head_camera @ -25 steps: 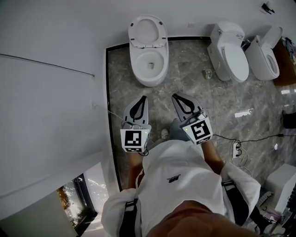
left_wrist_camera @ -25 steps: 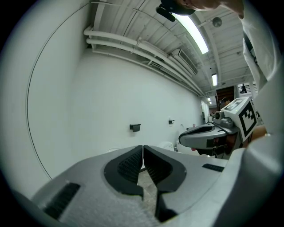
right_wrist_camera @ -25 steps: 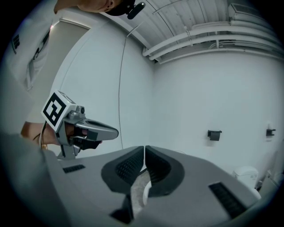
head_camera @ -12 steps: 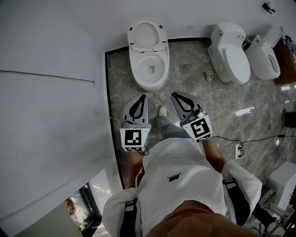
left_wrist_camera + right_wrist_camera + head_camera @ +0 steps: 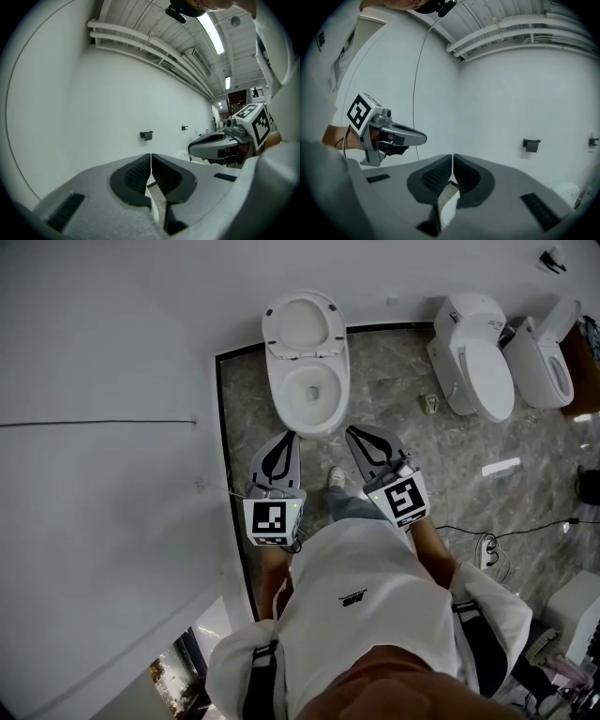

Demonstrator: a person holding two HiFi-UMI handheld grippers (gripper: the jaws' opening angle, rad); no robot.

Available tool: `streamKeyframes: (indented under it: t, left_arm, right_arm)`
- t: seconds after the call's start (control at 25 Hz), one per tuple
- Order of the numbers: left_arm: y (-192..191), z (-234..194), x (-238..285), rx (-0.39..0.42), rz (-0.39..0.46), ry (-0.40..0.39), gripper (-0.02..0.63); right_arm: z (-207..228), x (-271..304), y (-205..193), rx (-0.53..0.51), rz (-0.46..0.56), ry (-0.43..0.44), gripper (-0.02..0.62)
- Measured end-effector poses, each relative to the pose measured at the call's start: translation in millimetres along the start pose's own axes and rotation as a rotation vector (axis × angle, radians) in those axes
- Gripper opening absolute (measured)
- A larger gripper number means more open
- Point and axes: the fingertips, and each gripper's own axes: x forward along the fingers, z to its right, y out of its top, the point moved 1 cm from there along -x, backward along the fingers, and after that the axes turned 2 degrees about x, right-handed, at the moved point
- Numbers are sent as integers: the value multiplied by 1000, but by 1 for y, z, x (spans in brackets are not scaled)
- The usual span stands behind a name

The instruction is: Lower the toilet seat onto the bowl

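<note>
A white toilet stands against the far wall in the head view, its bowl open and its seat raised back toward the wall. My left gripper is shut and empty, its tip just short of the bowl's front left rim. My right gripper is also shut and empty, near the bowl's front right rim. The left gripper view shows closed jaws against the white wall, with the right gripper beside them. The right gripper view shows its closed jaws and the left gripper.
Two more white toilets stand to the right on the marble floor. A white wall runs along the left behind a black edge strip. Cables lie on the floor at right. My shoe shows between the grippers.
I have stepped closer to the toilet, so the bowl now sits just past both gripper tips. Both grippers have stayed shut and side by side.
</note>
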Motion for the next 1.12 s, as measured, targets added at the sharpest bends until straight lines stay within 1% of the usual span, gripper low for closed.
streamKeyframes:
  t: [0.16, 0.28, 0.6, 0.88, 1.12]
  left_arm:
    - [3, -16, 20, 1, -5, -5, 31]
    - [-3, -27, 32, -2, -6, -9, 31]
    - [-7, -43, 62, -6, -30, -23, 31]
    - [-11, -64, 92, 2, -52, -35, 32]
    - [-19, -77, 113, -25, -64, -42, 31]
  right_arm:
    - [13, 22, 4, 1, -5, 5, 34]
    - [19, 38, 0, 1, -11, -1, 34]
    - [43, 62, -6, 36, -19, -20, 34]
    - [61, 93, -9, 48, -32, -18, 34]
    - [79, 118, -12, 54, -41, -23, 34]
